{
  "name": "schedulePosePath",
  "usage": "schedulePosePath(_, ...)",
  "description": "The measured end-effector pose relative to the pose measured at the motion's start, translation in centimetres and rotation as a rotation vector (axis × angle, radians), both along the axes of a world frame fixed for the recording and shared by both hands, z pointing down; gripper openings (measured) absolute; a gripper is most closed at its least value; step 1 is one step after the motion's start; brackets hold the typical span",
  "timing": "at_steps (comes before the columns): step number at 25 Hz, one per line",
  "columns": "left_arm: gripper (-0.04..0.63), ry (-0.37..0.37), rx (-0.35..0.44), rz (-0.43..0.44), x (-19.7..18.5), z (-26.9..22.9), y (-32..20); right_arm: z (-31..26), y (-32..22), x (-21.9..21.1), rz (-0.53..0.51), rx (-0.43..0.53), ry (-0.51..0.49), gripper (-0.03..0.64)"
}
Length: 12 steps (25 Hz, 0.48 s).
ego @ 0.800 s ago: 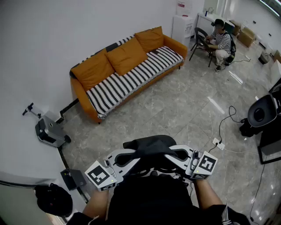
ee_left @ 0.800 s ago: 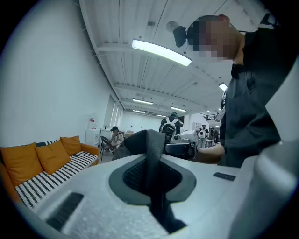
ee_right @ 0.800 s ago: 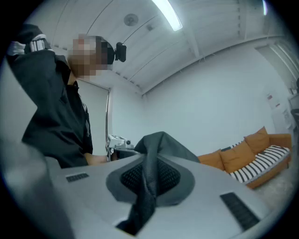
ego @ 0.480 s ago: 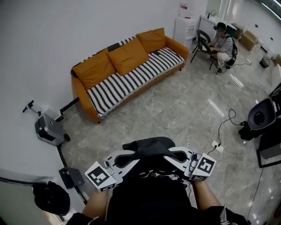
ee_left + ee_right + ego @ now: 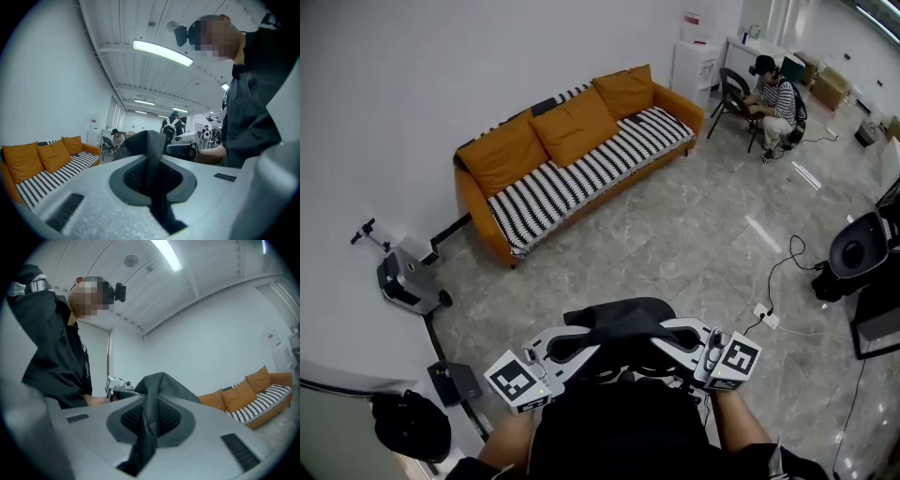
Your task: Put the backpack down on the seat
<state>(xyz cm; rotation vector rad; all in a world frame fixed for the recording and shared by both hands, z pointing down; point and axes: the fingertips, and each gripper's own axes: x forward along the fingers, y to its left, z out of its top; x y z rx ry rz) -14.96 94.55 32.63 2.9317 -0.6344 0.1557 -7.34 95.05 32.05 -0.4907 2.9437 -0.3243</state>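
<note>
Backpack held aloft: I hold the black backpack in front of my chest, with my left gripper and my right gripper each clamped shut on a fold of its dark fabric, one from either side. The orange sofa, with its black-and-white striped seat and three orange cushions along the back, stands well apart from the backpack across the grey marble floor, against the white wall.

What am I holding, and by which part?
The backpack, by its black strap: left gripper and right gripper each pinch it.
</note>
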Motion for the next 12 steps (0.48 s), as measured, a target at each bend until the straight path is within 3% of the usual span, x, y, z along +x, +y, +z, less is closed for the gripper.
schedulePosePath(12,0.032,-0.008,-0.017,0.011,0.29,0.41,0.41,0.54,0.4,0.42,0.012,-0.02,-0.011,0.04)
